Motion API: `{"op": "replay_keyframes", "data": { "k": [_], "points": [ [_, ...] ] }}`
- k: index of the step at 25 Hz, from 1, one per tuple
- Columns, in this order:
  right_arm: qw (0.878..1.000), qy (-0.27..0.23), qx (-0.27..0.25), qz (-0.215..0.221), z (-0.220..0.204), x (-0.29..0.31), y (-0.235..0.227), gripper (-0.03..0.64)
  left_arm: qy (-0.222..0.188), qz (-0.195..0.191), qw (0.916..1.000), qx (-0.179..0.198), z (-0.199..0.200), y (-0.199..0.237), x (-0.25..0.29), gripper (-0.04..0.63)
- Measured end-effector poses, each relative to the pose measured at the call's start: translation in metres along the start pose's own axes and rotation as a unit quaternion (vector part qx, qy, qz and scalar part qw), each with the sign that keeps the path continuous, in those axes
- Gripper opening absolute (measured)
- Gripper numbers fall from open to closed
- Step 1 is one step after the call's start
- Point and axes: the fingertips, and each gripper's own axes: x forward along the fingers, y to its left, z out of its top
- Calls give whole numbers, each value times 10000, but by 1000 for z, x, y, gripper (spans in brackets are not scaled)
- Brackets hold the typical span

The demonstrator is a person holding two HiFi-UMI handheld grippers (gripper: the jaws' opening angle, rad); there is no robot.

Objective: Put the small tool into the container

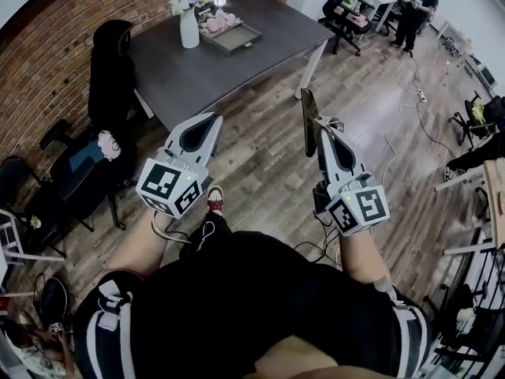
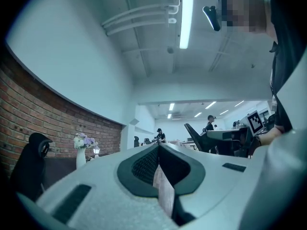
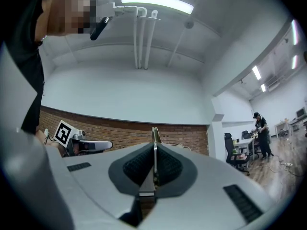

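Note:
My right gripper (image 1: 321, 131) is shut on a thin, flat, dark tool (image 1: 308, 121), held above the wooden floor. The tool sticks out past the jaw tips. In the right gripper view the tool (image 3: 154, 150) shows edge-on between the pads, with the gripper (image 3: 154, 145) pointing up at the brick wall and ceiling. My left gripper (image 1: 211, 121) hangs beside it, shut with nothing in it; its tips (image 2: 159, 146) meet. A grey tray (image 1: 235, 39) holding pink items sits on the dark table (image 1: 197, 69), ahead of both grippers. Neither gripper is near it.
A white vase of flowers (image 1: 188, 22) stands next to the tray. Black chairs (image 1: 110, 69) line the brick wall at left. Office chairs (image 1: 341, 10), a standing person (image 1: 416, 10) and floor cables (image 1: 410, 93) are at the far right. Racks (image 1: 481, 212) stand at the right edge.

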Motion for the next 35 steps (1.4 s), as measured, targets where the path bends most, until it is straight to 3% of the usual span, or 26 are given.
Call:
{"op": "replay_keyframes", "data": {
  "k": [8, 16, 27, 35],
  "points": [
    [9999, -81, 101, -112, -1, -5, -8, 5, 76, -294, 9993, 204, -5, -18, 19, 9],
    [9995, -50, 311, 14, -19, 11, -16, 5, 337, -257, 9991, -2, -27, -9, 33, 9],
    [9981, 180, 591, 40, -59, 50, -17, 5, 676, -256, 9971, -256, -66, 24, 47, 9],
    [9979, 380, 502, 160, -79, 93, -12, 5, 640, -148, 9970, -416, -81, 63, 52, 9]
  ]
}}
